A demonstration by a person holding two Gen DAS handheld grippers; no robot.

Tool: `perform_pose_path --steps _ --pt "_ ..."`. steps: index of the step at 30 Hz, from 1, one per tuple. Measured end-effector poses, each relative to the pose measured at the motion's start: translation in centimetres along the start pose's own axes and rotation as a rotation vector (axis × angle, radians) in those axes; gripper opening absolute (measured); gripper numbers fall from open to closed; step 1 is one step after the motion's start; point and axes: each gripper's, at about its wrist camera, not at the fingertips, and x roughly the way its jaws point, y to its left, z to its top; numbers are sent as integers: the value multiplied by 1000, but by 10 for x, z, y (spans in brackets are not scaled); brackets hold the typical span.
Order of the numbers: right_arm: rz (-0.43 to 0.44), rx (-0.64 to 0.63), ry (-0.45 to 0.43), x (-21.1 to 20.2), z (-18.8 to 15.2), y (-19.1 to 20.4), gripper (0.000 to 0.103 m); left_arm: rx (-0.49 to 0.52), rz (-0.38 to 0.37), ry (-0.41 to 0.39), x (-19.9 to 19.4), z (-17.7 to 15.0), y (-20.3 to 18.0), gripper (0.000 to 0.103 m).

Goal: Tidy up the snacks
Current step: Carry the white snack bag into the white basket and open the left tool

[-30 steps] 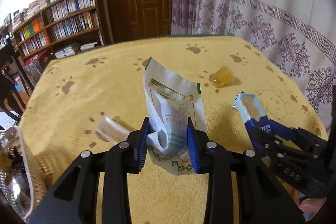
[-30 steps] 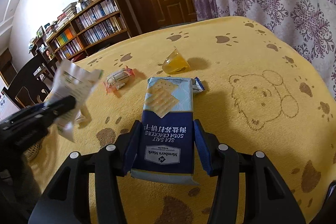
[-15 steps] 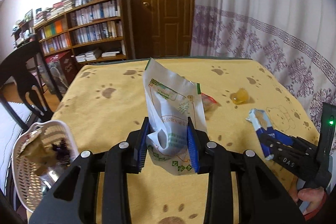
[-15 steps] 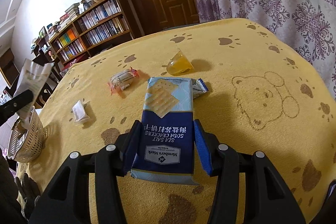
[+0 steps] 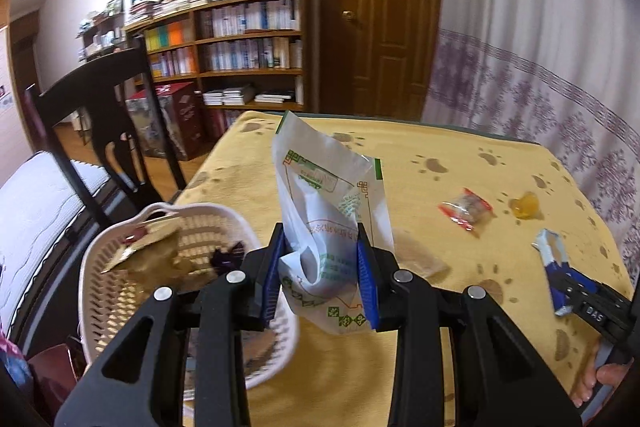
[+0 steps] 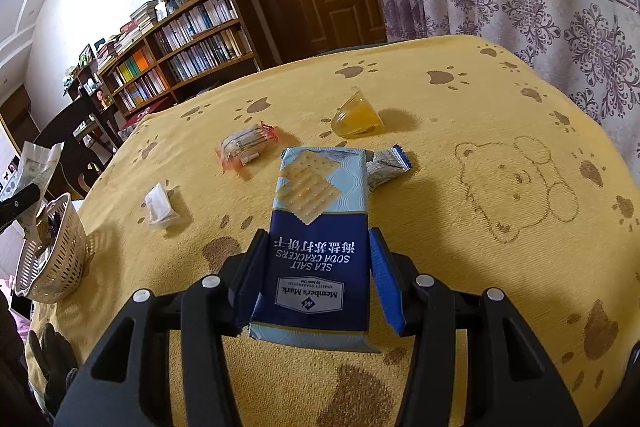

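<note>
I see a yellow paw-print tablecloth (image 6: 460, 99) carrying a white slotted plastic basket (image 6: 56, 259), a red-ended clear wrapper (image 6: 246, 147), an orange jelly cup (image 6: 356, 115), and a small white packet (image 6: 160, 207).

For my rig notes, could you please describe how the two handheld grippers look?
Both the left gripper and right gripper have black angular bodies with round silver bolt heads and black fingers lined with ribbed blue pads. The right one bears white "DAS" lettering.

Clamped in the left gripper (image 5: 322, 277): a white pouch (image 5: 326, 215) (green print), raised beside the white basket (image 5: 100, 267) at the table's (image 5: 460, 155) left edge.
</note>
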Motion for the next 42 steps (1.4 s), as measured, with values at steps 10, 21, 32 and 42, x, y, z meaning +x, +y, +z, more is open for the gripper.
perform_pose_path --steps 10,21,32,42 --pt "4 -9 9 2 -3 3 50 -71 81 -21 -7 1 42 34" --pt "5 -23 13 2 -6 9 50 -150 214 -45 -8 1 77 59" --pt "12 -33 6 -2 -7 13 50 -174 265 -82 -16 0 88 77" --pt "63 -82 -9 -12 -4 42 50 -186 279 -132 -31 2 97 94"
